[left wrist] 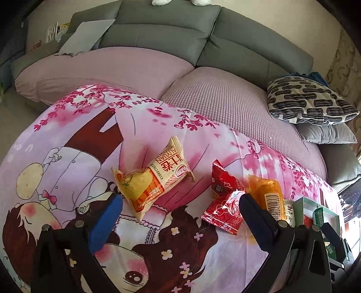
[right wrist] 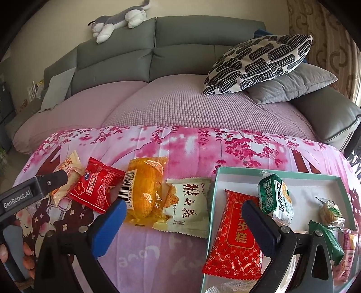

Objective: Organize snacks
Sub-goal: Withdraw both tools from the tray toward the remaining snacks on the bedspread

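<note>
Snack packets lie on a pink cartoon cloth. In the left wrist view my left gripper [left wrist: 180, 202] is open and empty, between a cream-yellow packet [left wrist: 153, 178] and a red packet [left wrist: 225, 200], with an orange packet [left wrist: 268, 193] further right. In the right wrist view my right gripper [right wrist: 185, 209] is open and empty above a white packet [right wrist: 187, 209], beside the orange packet [right wrist: 144, 191] and the red packet [right wrist: 97, 187]. A pale green box [right wrist: 293, 174] at right holds a red-gold packet [right wrist: 237, 236], a green packet [right wrist: 275, 198] and several small ones.
A grey sofa [right wrist: 180, 45] with lilac seat covers stands behind the cloth. A black-and-white patterned pillow [right wrist: 259, 65] lies on a grey pillow [right wrist: 293, 88] at right. A plush toy [right wrist: 119, 20] lies on the sofa back. The left gripper's body [right wrist: 29, 193] shows at left.
</note>
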